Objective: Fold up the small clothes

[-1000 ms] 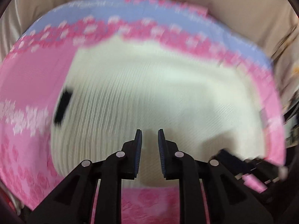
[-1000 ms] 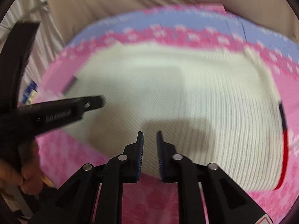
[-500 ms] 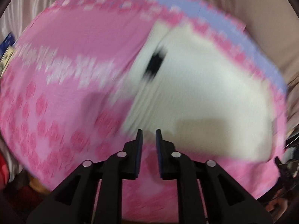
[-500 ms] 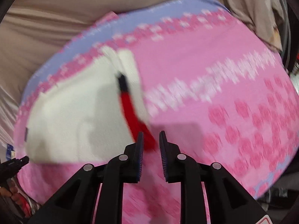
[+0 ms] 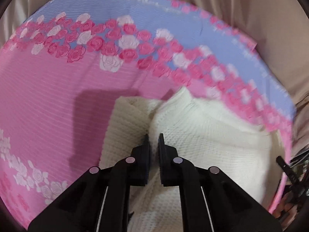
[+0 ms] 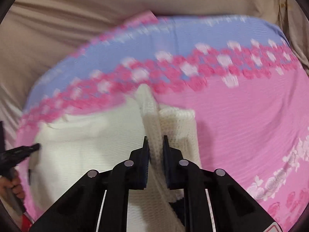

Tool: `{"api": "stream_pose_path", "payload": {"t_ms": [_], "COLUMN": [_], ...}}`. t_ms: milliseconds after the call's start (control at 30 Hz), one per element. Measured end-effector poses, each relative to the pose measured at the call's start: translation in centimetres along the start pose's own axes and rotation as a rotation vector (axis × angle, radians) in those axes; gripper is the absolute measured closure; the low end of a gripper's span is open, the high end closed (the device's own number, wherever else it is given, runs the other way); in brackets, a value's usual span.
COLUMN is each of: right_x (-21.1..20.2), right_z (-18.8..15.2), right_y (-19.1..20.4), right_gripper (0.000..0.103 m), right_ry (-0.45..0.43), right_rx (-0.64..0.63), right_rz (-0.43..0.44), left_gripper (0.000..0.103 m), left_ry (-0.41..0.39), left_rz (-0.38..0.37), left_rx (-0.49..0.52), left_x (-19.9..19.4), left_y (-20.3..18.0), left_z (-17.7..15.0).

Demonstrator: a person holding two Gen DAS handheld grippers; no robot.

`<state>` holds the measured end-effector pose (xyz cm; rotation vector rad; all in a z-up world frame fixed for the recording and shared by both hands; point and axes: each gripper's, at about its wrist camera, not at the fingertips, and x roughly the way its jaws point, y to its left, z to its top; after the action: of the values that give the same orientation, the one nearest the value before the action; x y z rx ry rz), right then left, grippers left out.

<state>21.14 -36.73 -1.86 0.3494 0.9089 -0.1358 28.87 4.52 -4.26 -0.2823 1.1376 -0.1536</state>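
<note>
A cream waffle-knit garment (image 5: 202, 135) lay on a pink and lilac rose-printed bedspread (image 5: 58, 96), near its far edge. A beige draped cloth (image 6: 96, 9) lay behind the bedspread. Each gripper stood over a raised fold at one end of the garment.

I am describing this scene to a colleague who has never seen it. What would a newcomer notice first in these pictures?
First, the white knitted garment lying on the pink and blue rose-patterned sheet, which fills most of both views. Next, the two black grippers at the bottom: the left gripper is shut on a fold at one edge of the garment, and the jaws of the right gripper are closing on a raised fold at the opposite edge.
</note>
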Motion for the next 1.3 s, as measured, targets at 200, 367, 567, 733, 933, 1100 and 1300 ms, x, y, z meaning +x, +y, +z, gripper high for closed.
{"api": "stream_pose_path", "payload": {"t_ms": [200,367,567,733,933,1100,1300], "right_x": [-0.8,0.1,-5.7,-3.0,-3.1,-6.4,-6.4], "right_z": [-0.8,-1.7,-6.3,-12.7,-13.5,-14.2,-14.0], "right_y": [-4.4,-5.8,3.1,8.7,-0.6,-8.7,-8.2], "right_gripper": [0.095,0.087,0.080,0.084,0.090,0.083,0.039], "right_ry": [-0.036,0.021,-0.037,0.126,0.146,0.165,0.101], "right_rx": [0.094,0.151,-0.045,-0.234,-0.101,0.097,0.205], "right_rz": [-0.090,-0.131,0.024,0.111,-0.102,-0.164,-0.074], "left_gripper": [0.096,0.096,0.094,0.092,0.092,0.095,0.019], "left_ry": [-0.001,-0.021,-0.085,0.061,0.047,0.036,-0.097], "left_rz": [0.087,0.133,0.066,0.046,0.181,0.129,0.153], "left_rx": [0.023,0.069,0.117,0.141,0.013,-0.091,-0.247], "left_x": [0.5,-0.3,-6.2,-3.5,-4.7,-7.2,-9.2], "left_y": [0.8,-0.4,-3.8,-6.4,0.3,5.1,6.0], "left_z": [0.0,-0.7,-6.2,-13.2,-14.8,-15.4,-16.3]}}
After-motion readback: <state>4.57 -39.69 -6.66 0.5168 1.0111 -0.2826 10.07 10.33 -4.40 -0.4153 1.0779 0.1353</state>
